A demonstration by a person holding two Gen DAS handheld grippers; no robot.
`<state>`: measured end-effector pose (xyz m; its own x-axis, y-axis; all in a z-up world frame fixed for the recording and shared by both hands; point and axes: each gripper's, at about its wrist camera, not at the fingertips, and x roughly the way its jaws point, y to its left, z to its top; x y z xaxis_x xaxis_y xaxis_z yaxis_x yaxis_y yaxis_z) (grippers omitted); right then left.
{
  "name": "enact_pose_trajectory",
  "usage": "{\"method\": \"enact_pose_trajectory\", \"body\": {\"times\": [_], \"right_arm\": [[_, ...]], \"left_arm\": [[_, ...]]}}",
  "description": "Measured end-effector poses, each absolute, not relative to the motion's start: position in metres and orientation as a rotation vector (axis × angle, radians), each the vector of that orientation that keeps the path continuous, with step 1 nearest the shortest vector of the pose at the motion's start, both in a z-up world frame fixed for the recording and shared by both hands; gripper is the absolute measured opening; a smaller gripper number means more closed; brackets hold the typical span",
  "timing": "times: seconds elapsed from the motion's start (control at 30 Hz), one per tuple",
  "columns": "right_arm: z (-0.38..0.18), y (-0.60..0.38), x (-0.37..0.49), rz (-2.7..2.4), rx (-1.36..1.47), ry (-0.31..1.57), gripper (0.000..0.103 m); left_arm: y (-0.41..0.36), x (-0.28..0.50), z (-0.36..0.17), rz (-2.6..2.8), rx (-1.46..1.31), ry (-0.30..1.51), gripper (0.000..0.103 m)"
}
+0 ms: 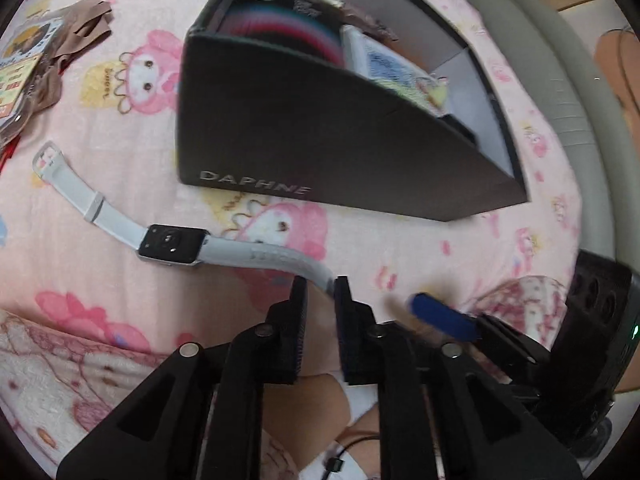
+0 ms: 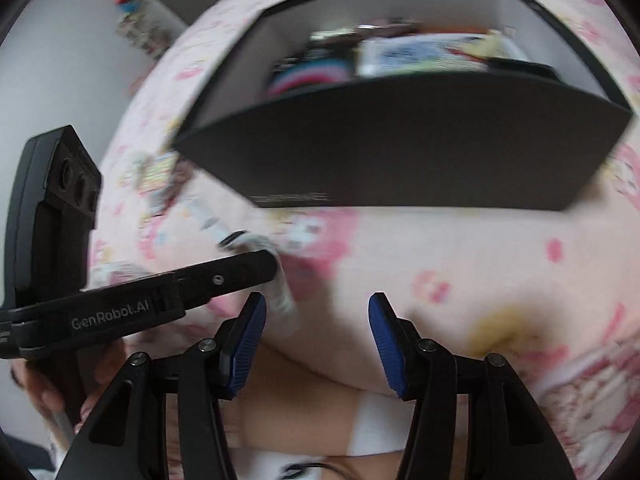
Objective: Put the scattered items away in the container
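Observation:
A white-strapped smartwatch (image 1: 170,242) lies face up on the pink cartoon blanket (image 1: 120,200). My left gripper (image 1: 320,292) hovers at the strap's near end, its black fingers a narrow gap apart with the strap tip just at the gap; no pad presses on it. The black "DAPHNE" box (image 1: 320,132) stands behind the watch, with a striped item (image 1: 280,24) and a white-and-blue packet (image 1: 392,68) inside. In the right wrist view my right gripper (image 2: 316,304) is open and empty in front of the box (image 2: 400,152). The blurred watch (image 2: 240,240) lies to its left, under the left gripper's finger (image 2: 224,276).
A packet of brown stockings (image 1: 40,68) lies at the far left on the blanket. A grey padded edge (image 1: 560,80) borders the bed on the right. The person's bare legs (image 2: 304,396) sit right below both grippers. The right gripper's blue pad (image 1: 440,316) is close beside the left gripper.

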<state>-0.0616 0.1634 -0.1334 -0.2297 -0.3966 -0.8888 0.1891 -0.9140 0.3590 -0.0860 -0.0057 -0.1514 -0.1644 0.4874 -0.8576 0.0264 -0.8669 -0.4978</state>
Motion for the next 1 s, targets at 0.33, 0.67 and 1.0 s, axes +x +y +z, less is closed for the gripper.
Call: {"method": "enact_pose_trajectory", "body": {"times": [0.33,0.67,1.0], "right_arm": [[-0.152,0.144,-0.077,-2.209,1.647,-0.177,0.049],[-0.170,0.140,-0.089,-2.213,1.751,-0.129,0.049],[-0.178,0.149,-0.087,-2.164,1.805,-0.254,0.052]], "left_arm": [[-0.057,-0.093,-0.153,2.289,-1.877,-0.559,0.038],[-0.069,-0.107,-0.183,2.270,-2.028,-0.597,0.040],[-0.095,-0.085,-0.151,2.452,-1.979,-0.574,0.041]]}}
